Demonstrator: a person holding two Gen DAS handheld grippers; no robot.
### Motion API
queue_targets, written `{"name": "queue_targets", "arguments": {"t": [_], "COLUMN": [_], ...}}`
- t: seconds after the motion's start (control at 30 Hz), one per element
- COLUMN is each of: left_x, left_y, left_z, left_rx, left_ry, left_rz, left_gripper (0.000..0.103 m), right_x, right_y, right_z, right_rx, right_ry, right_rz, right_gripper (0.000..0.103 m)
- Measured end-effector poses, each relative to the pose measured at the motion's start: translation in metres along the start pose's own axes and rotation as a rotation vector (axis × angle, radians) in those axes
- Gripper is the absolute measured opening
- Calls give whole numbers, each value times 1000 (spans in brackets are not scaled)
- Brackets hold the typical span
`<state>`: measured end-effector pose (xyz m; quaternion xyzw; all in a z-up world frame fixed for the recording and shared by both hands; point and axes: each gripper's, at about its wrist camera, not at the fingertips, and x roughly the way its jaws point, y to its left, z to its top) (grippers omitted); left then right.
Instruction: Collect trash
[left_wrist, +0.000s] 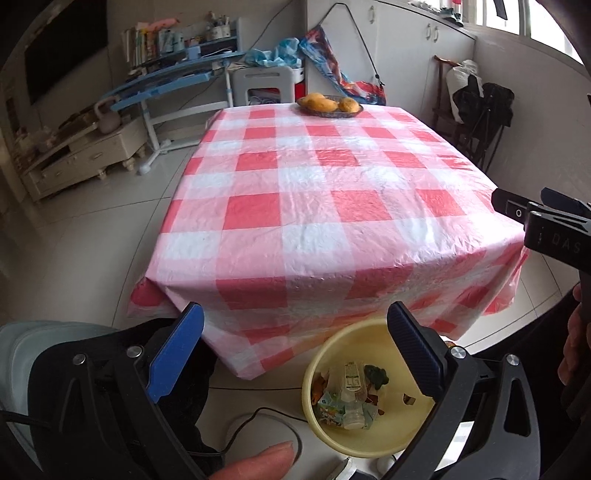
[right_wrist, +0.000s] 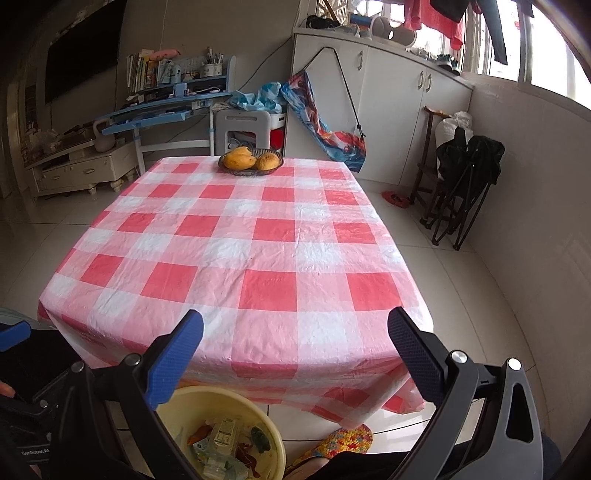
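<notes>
A yellow basin (left_wrist: 317, 413) stands on the floor at the near edge of the table and holds trash: a clear plastic bottle (left_wrist: 351, 391), a crumpled carton (left_wrist: 328, 404), wrappers and scraps. It also shows in the right wrist view (right_wrist: 275, 448). My left gripper (left_wrist: 295, 350) is open and empty above the basin and the hanging cloth. My right gripper (right_wrist: 295, 354) is open and empty over the table's near edge. The right gripper's body (left_wrist: 554, 229) shows at the right in the left wrist view.
The table carries a red-and-white checked cloth (right_wrist: 236, 258) with a dish of mangoes (right_wrist: 251, 160) at its far end. A blue desk (right_wrist: 162, 110), a white stool (right_wrist: 243, 127) and folded black chairs (right_wrist: 465, 184) stand around. A cable (left_wrist: 258, 417) lies on the floor.
</notes>
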<state>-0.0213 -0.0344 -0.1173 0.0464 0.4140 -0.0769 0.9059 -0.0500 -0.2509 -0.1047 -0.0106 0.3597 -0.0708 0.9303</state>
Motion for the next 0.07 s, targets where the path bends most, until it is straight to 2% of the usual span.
{"name": "queue_targets", "arguments": {"t": [0.07], "left_x": [4], "left_y": [5], "left_z": [4], "left_rx": [-15], "left_ry": [21], "left_rz": [29], "left_gripper": [96], "right_x": [16], "right_y": [-4], "right_z": [14], "right_rx": [8], "right_ry": [33], "right_rz": [9], "right_gripper": [96]}}
